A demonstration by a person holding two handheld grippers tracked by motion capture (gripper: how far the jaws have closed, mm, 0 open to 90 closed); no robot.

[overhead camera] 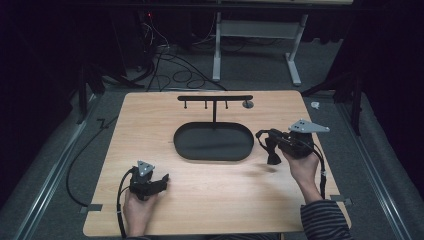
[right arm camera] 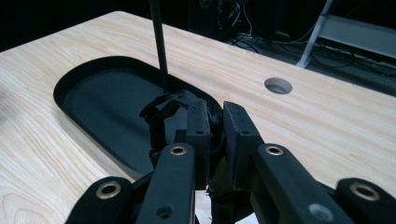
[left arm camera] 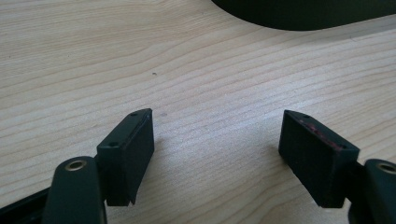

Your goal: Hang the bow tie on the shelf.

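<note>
A small black strap-like item point(overhead camera: 273, 154) hangs above the table just right of the black oval tray point(overhead camera: 181, 146). My right gripper point(overhead camera: 265, 138) is shut on it. In the right gripper view the jaws point(right arm camera: 215, 109) stand close together, with a loop of the black item point(right arm camera: 161, 108) sticking out to their left over the tray's near rim point(right arm camera: 60, 89). A black T-shaped stand point(overhead camera: 215, 98) with short hooks rises from the tray's far edge; its post point(right arm camera: 159, 42) stands behind the jaws. My left gripper point(overhead camera: 163, 179) rests low at the front left, open point(left arm camera: 219, 130), with bare wood between its pads.
The wooden table point(overhead camera: 210, 190) has a round cable hole point(overhead camera: 247, 104) near its far edge, right of the stand. Cables and a white desk frame point(overhead camera: 260, 45) lie on the grey floor beyond. A small white object point(overhead camera: 315, 105) lies on the floor off the table's right far corner.
</note>
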